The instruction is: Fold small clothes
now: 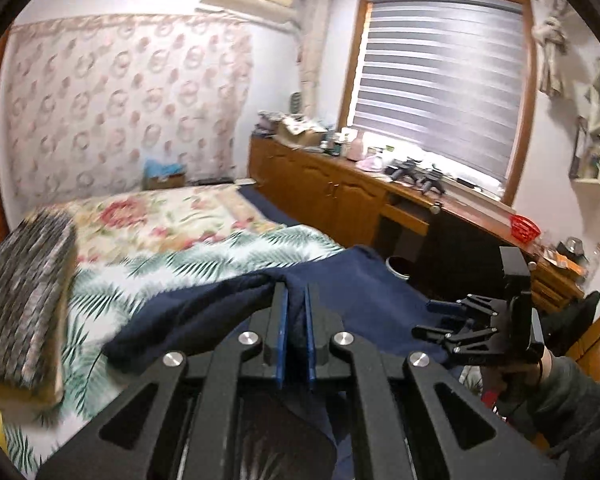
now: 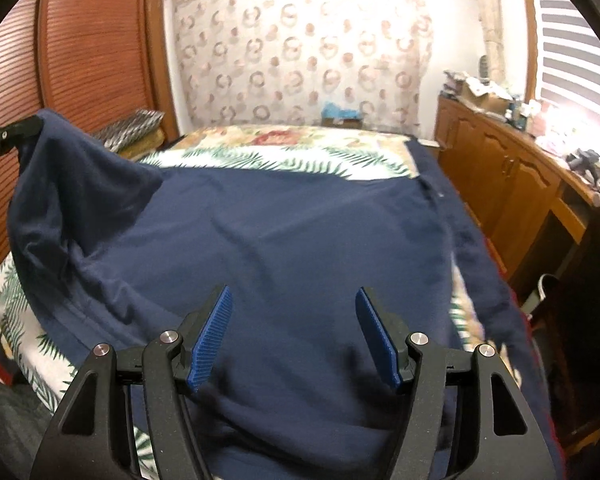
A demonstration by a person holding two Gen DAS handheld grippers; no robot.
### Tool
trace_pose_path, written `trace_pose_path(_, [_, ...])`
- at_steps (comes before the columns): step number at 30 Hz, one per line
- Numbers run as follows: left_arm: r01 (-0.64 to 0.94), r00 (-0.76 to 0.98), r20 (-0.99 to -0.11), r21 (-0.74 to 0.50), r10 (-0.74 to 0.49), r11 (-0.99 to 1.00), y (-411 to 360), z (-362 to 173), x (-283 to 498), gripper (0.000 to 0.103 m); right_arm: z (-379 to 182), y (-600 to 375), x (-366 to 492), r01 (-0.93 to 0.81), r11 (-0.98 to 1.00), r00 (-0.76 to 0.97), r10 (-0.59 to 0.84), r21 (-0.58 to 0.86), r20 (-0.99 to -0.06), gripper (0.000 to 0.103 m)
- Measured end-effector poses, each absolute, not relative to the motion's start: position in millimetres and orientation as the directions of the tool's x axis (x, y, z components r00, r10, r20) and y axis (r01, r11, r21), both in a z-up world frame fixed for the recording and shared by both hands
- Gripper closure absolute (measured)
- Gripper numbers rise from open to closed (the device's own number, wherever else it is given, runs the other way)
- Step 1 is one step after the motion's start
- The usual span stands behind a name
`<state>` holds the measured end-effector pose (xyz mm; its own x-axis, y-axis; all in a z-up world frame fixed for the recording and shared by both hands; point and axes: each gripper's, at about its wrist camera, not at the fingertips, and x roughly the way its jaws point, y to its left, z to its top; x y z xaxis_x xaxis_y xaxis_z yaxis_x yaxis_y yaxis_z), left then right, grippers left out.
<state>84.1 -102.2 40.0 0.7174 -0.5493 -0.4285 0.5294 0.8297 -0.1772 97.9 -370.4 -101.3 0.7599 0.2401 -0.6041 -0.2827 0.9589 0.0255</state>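
A navy blue garment (image 2: 292, 232) lies spread on the bed over a leaf-print sheet (image 2: 260, 160). My left gripper (image 1: 296, 300) is shut on a fold of the navy garment (image 1: 204, 312) and lifts that corner up; the raised corner shows at the far left of the right wrist view (image 2: 48, 152). My right gripper (image 2: 294, 332) is open, its blue pads (image 2: 212, 336) wide apart just above the near part of the cloth, holding nothing. It also shows in the left wrist view (image 1: 436, 320), at the right over the cloth.
A grey patterned cushion (image 1: 24, 296) sits at the bed's left. A floral sheet (image 1: 160, 216) covers the far bed. Wooden cabinets (image 1: 340, 196) with clutter run along the right under a blinded window (image 1: 440, 92). A wooden wardrobe (image 2: 92, 48) stands at the left.
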Motion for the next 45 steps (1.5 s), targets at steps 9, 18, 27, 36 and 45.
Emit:
trace_pose_path(9, [0.618, 0.667, -0.422, -0.147, -0.614, 0.773, -159.2, 73.9, 97.2, 0.099, -88.5, -405.6, 92.4, -0.212, 0.977, 0.794, 0.193, 0.035, -0.576, 0.037])
trace_pose_path(18, [0.627, 0.617, -0.523, -0.123, -0.587, 0.769, -179.5, 52.2, 100.4, 0.081, -86.1, -407.1, 87.4, -0.215, 0.976, 0.795, 0.2, 0.042, -0.573, 0.037])
trace_pose_path(27, [0.519, 0.651, -0.572, -0.145, -0.499, 0.843, -133.8, 23.4, 101.2, 0.077, -82.0, -391.2, 93.8, -0.254, 0.966, 0.785, 0.229, 0.038, -0.576, 0.037])
trace_pose_path(36, [0.409, 0.655, -0.633, -0.164, -0.413, 0.898, -90.5, -23.6, 90.7, 0.077, -93.0, -347.2, 105.6, -0.366, 0.93, 0.721, 0.292, 0.012, -0.629, 0.037])
trace_pose_path(45, [0.348, 0.644, -0.675, -0.161, -0.36, 0.923, -68.6, -52.9, 90.4, 0.077, -114.2, -303.7, 116.0, -0.463, 0.886, 0.649, 0.315, -0.03, -0.693, 0.037])
